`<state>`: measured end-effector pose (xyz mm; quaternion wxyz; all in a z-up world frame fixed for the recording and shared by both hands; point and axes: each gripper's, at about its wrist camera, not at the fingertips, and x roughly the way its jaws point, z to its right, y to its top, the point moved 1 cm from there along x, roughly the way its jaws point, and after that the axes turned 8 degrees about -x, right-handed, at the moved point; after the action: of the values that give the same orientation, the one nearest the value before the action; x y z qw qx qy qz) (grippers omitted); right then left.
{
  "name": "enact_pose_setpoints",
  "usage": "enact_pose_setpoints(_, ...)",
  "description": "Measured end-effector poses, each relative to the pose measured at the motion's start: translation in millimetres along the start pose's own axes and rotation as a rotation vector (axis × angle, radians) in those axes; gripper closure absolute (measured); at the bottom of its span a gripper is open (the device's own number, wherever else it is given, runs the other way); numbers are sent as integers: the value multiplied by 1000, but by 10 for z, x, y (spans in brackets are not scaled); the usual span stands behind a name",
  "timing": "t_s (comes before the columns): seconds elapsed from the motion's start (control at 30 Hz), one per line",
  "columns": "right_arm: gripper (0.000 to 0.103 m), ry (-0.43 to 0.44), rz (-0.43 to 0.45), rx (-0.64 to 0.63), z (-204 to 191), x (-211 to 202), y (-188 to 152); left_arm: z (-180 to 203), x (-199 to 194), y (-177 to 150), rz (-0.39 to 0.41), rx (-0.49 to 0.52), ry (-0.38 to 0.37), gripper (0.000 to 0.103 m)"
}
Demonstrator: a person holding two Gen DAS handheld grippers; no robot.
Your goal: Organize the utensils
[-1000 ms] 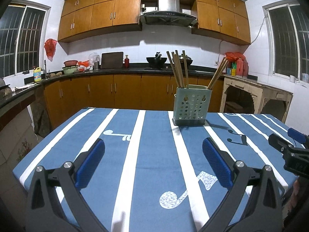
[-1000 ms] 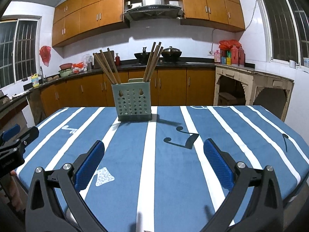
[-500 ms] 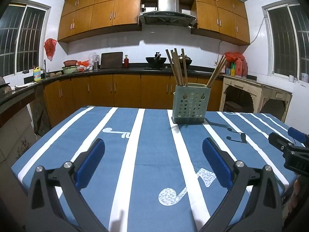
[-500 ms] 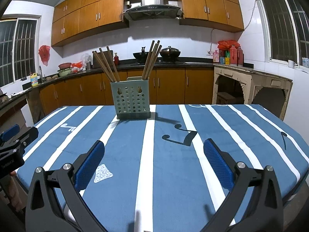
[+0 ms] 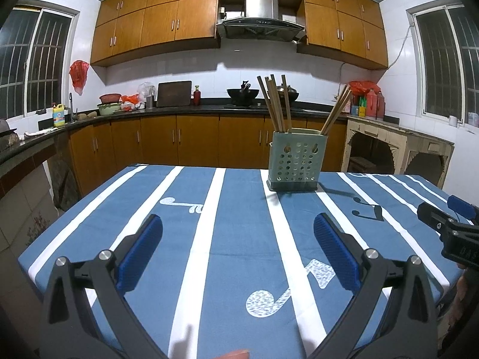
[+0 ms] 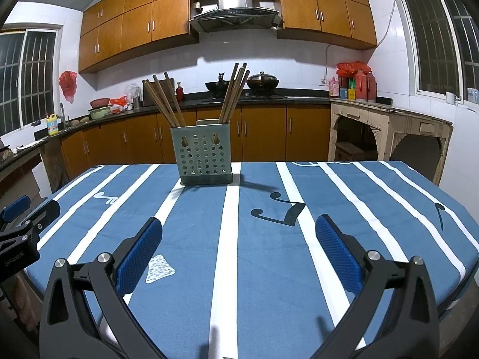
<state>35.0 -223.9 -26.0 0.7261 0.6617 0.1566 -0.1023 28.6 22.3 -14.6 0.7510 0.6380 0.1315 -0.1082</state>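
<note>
A pale green perforated utensil holder (image 5: 294, 160) stands upright near the far edge of the table (image 5: 227, 239); it also shows in the right wrist view (image 6: 204, 158). Several wooden chopsticks (image 5: 277, 101) lean in its left side and a few more (image 5: 336, 112) in its right side; the right wrist view shows both bundles (image 6: 163, 101) (image 6: 235, 91). My left gripper (image 5: 238, 233) is open and empty above the near part of the table. My right gripper (image 6: 239, 233) is open and empty, also at the near edge.
The table has a blue cloth with white stripes and music notes (image 6: 278, 212). The right gripper's tip (image 5: 449, 227) shows at the left view's right edge, the left gripper's tip (image 6: 21, 224) at the right view's left edge. Kitchen counters (image 5: 179, 110) lie beyond.
Both grippers have drawn back slightly toward the near edge and tilted up; the holder sits a little farther and lower in both views. Jaws stay open.
</note>
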Motion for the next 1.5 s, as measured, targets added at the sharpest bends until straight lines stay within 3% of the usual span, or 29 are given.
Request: enact_pose_setpoints(1.5, 2, -2, -6, 9, 6, -1, -21, 25, 9, -40, -7, 1, -2, 4)
